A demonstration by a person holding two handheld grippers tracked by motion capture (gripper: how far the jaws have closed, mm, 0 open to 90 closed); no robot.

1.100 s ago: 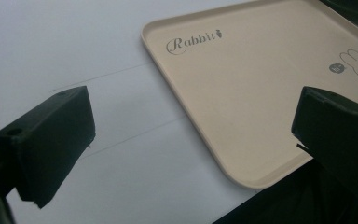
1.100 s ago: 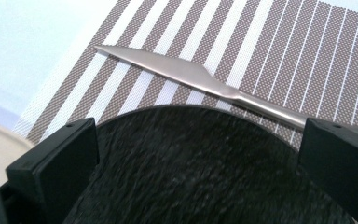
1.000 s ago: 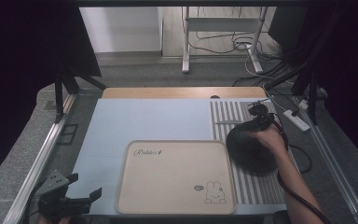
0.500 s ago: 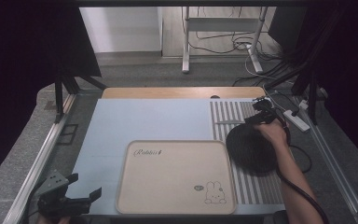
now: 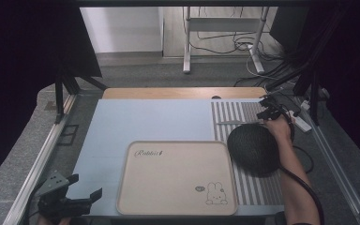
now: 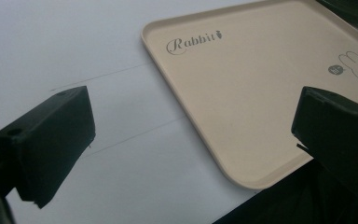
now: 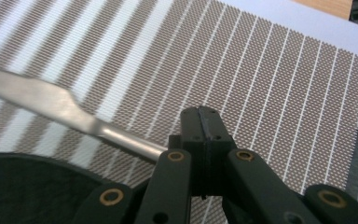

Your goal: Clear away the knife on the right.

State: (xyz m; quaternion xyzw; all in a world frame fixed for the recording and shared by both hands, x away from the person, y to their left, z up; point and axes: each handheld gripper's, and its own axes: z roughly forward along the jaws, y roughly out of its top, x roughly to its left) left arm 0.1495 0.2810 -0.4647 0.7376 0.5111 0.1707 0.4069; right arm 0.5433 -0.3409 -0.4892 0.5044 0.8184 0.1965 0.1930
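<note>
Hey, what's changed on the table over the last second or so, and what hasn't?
The right gripper has slid toward the far right corner of the striped mat, past the black round bowl, and its fingers have just closed; a metal utensil handle runs in beside them, grip unclear. The left gripper, the bowl and the beige tray stayed put.

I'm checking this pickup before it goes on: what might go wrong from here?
The right gripper has just been closing and its jaws now meet by the metal utensil. Whether its handle is clamped isn't clear, so a lift may leave or drop it. The dark round thing lies close and could get nudged.
</note>
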